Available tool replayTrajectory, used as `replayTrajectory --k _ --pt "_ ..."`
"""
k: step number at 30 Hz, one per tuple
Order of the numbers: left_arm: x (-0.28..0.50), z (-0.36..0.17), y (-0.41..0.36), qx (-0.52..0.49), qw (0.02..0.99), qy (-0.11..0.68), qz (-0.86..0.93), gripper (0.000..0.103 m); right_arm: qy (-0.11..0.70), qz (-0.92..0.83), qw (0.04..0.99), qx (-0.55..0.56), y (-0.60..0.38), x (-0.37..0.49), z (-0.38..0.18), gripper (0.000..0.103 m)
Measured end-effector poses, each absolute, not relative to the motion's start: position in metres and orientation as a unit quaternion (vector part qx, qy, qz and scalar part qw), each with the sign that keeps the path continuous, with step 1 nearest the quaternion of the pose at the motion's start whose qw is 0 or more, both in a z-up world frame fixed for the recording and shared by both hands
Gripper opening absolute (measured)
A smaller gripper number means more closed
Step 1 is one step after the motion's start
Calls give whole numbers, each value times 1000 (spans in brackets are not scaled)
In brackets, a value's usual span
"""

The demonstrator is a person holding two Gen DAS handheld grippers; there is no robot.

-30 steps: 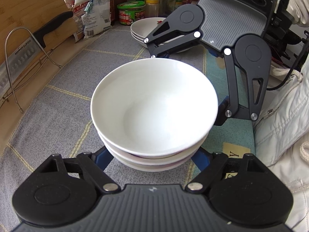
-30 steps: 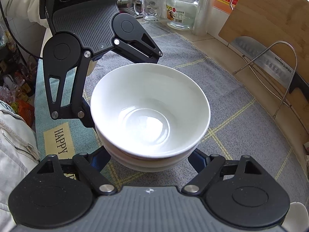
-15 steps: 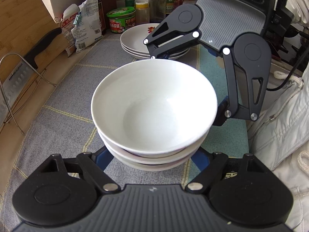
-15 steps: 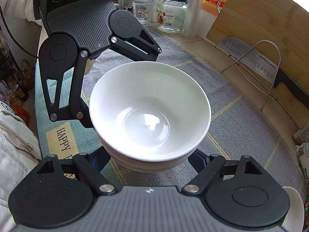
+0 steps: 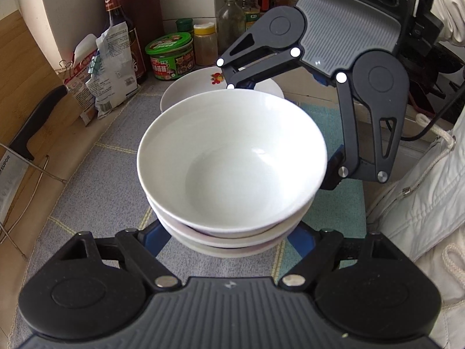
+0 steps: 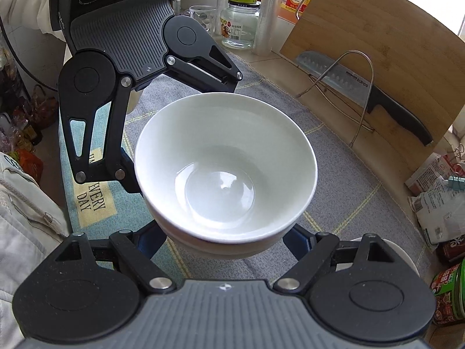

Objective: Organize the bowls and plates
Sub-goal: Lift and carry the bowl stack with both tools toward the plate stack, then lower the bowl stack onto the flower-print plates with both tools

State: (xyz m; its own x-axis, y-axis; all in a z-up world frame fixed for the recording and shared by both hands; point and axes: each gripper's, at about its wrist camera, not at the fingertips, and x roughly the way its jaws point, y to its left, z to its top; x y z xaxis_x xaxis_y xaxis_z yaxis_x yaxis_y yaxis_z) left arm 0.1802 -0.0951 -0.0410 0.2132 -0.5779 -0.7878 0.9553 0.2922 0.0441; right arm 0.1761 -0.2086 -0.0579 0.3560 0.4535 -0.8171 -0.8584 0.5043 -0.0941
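A nested stack of three white bowls (image 5: 232,163) hangs a little above the grey mat, gripped from opposite sides. My left gripper (image 5: 229,241) is shut on the stack's lower part from the near side of the left wrist view. My right gripper (image 5: 287,129) clamps it from the far side. In the right wrist view the bowl stack (image 6: 225,163) sits between the right gripper (image 6: 223,244) and the facing left gripper (image 6: 180,133). A stack of white plates (image 5: 197,87) with a red motif lies just beyond the bowls.
Jars, bottles and a green tin (image 5: 171,56) crowd the wall behind the plates. A knife (image 6: 375,93) rests on a wire rack (image 6: 343,87) against a wooden cutting board (image 6: 386,58). Snack bags (image 5: 107,72) lie at the mat's edge. A white jacket (image 5: 421,203) is close by.
Both grippers carried the bowl stack together across the mat toward the plates, slightly upward. The plates and jars came nearer in the left wrist view; the knife rack slid away.
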Motion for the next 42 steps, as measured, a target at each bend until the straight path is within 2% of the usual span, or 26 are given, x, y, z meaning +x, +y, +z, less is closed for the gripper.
replayTrajectory --k 23,42 --pt "231 -54 -219 298 720 297 -551 85 375 359 806 -285 -333 205 -54 90" --pt "249 -72 -252 295 716 308 -553 85 395 347 806 -272 -370 225 -74 90"
